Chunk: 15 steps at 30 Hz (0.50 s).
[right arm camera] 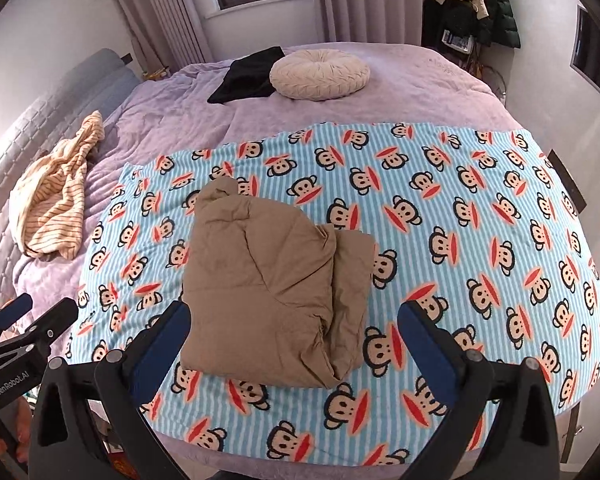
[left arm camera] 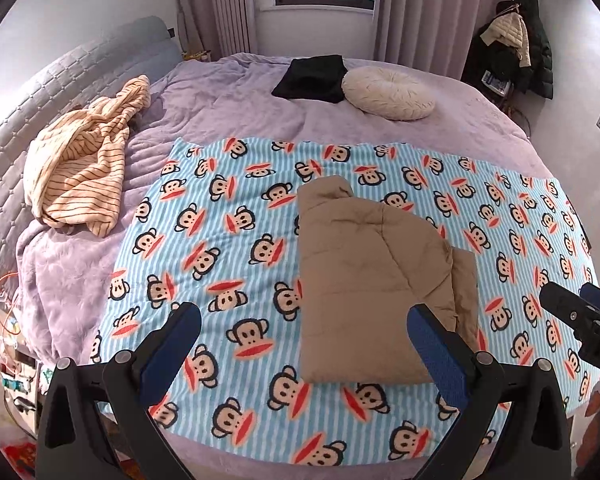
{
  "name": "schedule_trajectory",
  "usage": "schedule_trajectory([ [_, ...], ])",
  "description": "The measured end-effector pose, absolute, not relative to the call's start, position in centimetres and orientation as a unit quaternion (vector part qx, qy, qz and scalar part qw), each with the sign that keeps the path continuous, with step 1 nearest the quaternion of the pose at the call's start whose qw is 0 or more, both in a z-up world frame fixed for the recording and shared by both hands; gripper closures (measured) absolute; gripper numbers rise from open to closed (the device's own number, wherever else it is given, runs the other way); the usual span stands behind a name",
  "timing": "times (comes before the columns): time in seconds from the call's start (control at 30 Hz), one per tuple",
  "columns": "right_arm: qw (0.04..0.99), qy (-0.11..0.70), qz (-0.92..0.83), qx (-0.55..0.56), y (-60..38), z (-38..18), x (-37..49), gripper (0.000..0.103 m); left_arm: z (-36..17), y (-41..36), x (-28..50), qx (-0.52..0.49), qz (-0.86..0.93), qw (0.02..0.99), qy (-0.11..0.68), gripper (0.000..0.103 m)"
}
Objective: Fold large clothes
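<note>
Because the brown jacket point(right arm camera: 276, 296) is already folded into a thick bundle, it lies by itself on the monkey blanket point(right arm camera: 480, 240), near the front edge of the bed point(right arm camera: 400, 76). That blanket is spread flat, likely to give a smooth place for folding. Both grippers hang above it and touch nothing. On the right gripper point(right arm camera: 294, 338) the jaws are spread wide, with nothing between them. The left gripper point(left arm camera: 304, 338) also has its jaws spread wide and empty, just beside the jacket. A striped shirt point(left arm camera: 80, 160) lies crumpled by the headboard, well apart, so it may be the next thing to fold.
</note>
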State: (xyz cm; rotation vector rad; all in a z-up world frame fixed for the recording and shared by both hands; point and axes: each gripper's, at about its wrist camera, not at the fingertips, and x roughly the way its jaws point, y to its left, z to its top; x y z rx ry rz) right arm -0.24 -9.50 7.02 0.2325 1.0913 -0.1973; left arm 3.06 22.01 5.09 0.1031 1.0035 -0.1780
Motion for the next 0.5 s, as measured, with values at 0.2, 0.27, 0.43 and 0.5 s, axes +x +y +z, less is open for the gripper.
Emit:
schedule_trajectory([
  [0.2, 0.844, 0.517, -0.094, 0.111, -9.45, 7.08, -0.26, 0.0, 5.11, 22.06, 3.0, 0.049, -0.082, 0.872, 0.48, 0.0],
  [0.27, 0.844, 0.516, -0.094, 0.11, -9.47, 7.07, -0.27, 0.0, 5.17, 22.01, 2.82, 0.048, -0.081, 0.873, 0.479, 0.0],
  [0.43, 0.844, 0.517, -0.094, 0.111, -9.49, 7.07, -0.31, 0.0, 5.16, 22.11, 2.91, 0.048, -0.08, 0.872, 0.48, 0.0],
  [0.5, 0.844, 0.516, -0.094, 0.11, -9.45, 7.16, -0.29, 0.0, 5.13, 22.14, 3.01, 0.048, -0.081, 0.873, 0.479, 0.0],
])
